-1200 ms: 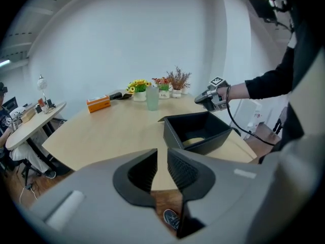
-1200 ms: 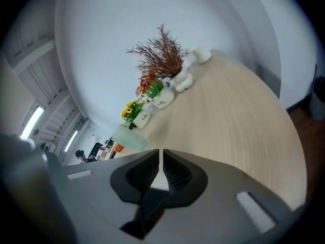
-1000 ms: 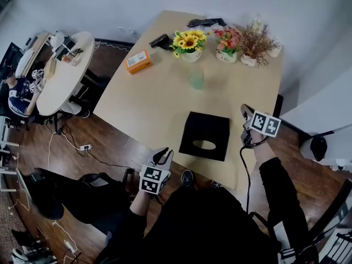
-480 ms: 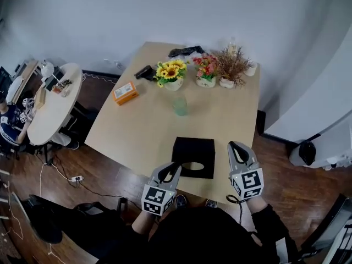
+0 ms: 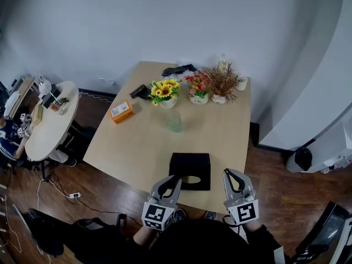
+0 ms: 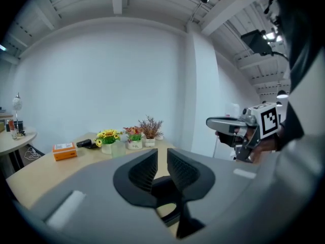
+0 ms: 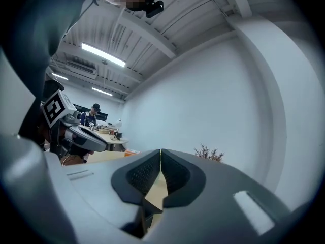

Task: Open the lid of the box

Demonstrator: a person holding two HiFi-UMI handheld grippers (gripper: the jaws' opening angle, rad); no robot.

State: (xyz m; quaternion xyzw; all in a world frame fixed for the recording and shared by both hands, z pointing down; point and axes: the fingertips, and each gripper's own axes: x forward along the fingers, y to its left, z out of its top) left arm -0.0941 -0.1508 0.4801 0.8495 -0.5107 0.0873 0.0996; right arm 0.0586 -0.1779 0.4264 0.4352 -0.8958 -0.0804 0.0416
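pale wooden table (image 5: 143, 142) against a white wall; we start with the black box (image 5: 190, 171), which sits flat near the table's near edge. its top has an oval opening, and the lid appears seated and unopened.

left gripper (image 5: 168, 183) hangs just short of the box's near left corner, not touching it. its jaws are drawn narrow with only a slim gap, and nothing is between them. right gripper (image 5: 229, 176) hangs off the box's right side, clear of it, with its jaws closed together and empty.

our judgement: the task is at the approach step and no grip has been taken. the next move calls for parting the jaws and lowering onto an edge of the lid, probably with the other gripper steadying the base, since a light box may slide.

further back we note a clear cup (image 5: 174, 121), an orange carton (image 5: 120, 111), a sunflower pot (image 5: 165, 94), pink flowers (image 5: 198, 88) and a dried plant (image 5: 222, 84). a round side table (image 5: 49, 120) stands to the left on a dark wooden floor (image 5: 275, 191).
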